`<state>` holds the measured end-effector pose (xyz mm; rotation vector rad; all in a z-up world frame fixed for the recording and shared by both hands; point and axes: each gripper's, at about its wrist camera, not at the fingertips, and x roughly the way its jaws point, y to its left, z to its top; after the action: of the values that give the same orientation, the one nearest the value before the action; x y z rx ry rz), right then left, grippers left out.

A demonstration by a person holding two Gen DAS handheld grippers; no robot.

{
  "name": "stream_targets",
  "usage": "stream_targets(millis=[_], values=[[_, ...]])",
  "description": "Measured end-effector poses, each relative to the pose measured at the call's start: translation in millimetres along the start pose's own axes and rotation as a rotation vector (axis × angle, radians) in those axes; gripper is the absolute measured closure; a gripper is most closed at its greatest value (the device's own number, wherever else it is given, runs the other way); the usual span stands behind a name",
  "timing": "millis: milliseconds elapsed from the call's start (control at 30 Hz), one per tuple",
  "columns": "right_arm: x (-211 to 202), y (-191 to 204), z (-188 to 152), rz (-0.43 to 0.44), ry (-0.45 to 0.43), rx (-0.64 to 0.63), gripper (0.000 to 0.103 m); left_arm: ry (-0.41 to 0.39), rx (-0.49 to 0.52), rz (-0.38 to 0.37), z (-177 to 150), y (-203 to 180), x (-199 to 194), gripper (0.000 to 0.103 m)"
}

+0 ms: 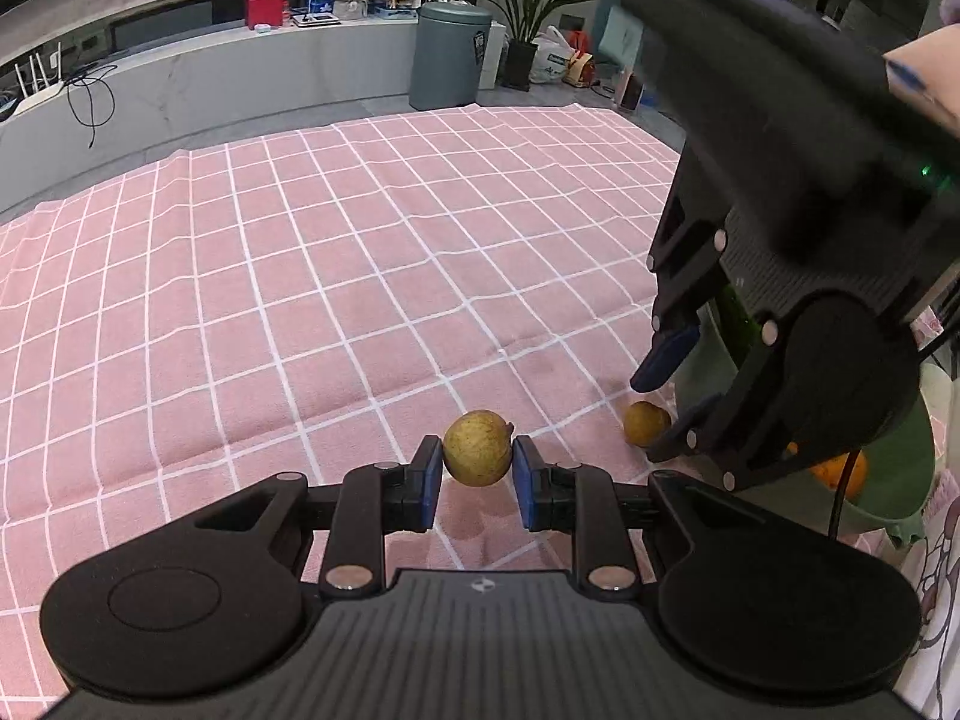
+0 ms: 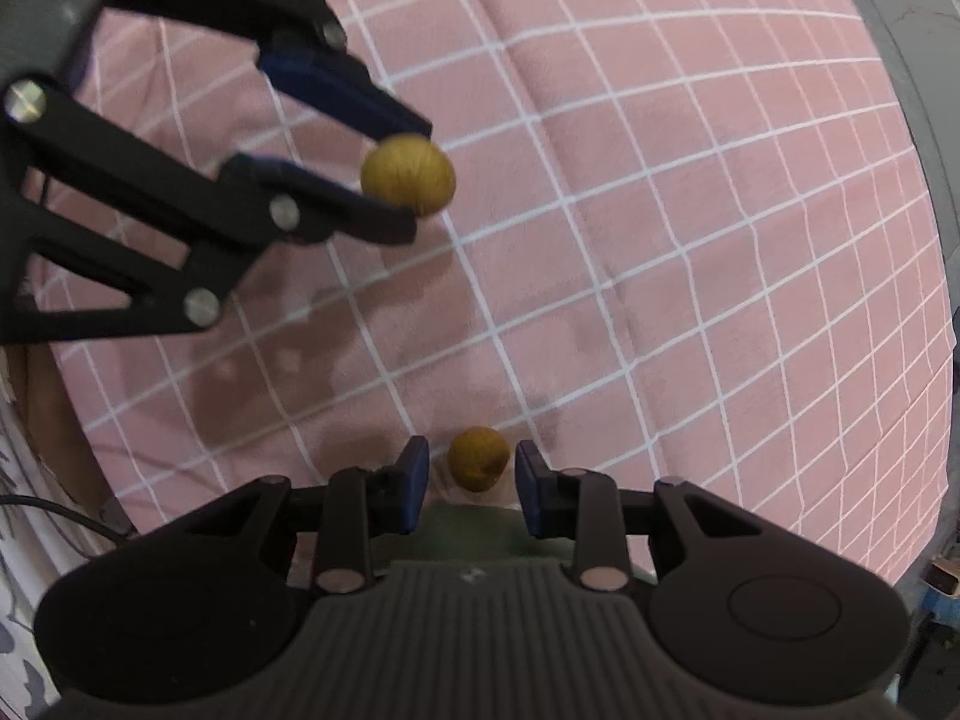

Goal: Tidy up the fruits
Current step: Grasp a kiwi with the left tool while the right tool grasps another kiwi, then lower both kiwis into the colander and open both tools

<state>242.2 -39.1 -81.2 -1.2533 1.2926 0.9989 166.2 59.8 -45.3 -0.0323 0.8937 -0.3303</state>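
While the left gripper (image 1: 477,468) pinches one small yellow-brown round fruit (image 1: 477,447) above the pink checked cloth (image 1: 300,276), the right gripper (image 2: 471,468) hangs open around another (image 2: 478,459) on it; green bowl (image 1: 900,450) holds an orange, so roughly midway.

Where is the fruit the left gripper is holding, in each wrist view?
Left wrist: the held fruit sits low centre, clamped between the left gripper fingers.
Right wrist: the same fruit appears upper left, gripped from the left.
Shared landmark: the loose fruit on the pink checked cloth.
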Motion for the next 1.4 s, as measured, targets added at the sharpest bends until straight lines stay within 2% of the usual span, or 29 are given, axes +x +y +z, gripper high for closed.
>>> stream_targets(millis=[33,67,267,467,767,900,1167,1400], values=[[3,1,2,-0.004,0.014,-0.002,0.079,0.0,0.0,-0.001,-2,-1,-2,0.075],[6,1,2,-0.007,0.023,0.0,0.085,-0.002,0.001,-0.003,-2,-1,-3,0.075],[11,-2,5,-0.01,0.026,0.047,0.085,-0.013,0.001,-0.02,-2,0,-1,0.075],[3,3,-4,-0.06,-0.033,0.095,0.086,-0.021,0.012,-0.008,-3,-4,-4,0.075],[-62,31,-39,-0.078,-0.285,0.237,0.086,-0.055,0.033,0.009,5,-21,-25,0.076],[-87,46,-67,-0.085,-0.4,0.31,0.086,-0.081,-0.011,-0.011,8,-26,-41,0.075],[-119,75,-128,-0.104,-0.597,0.49,0.086,-0.113,-0.026,-0.002,11,-59,-69,0.075],[-124,88,-177,-0.1,-0.74,0.696,0.086,-0.134,0.002,-0.022,13,-98,-79,0.075]])
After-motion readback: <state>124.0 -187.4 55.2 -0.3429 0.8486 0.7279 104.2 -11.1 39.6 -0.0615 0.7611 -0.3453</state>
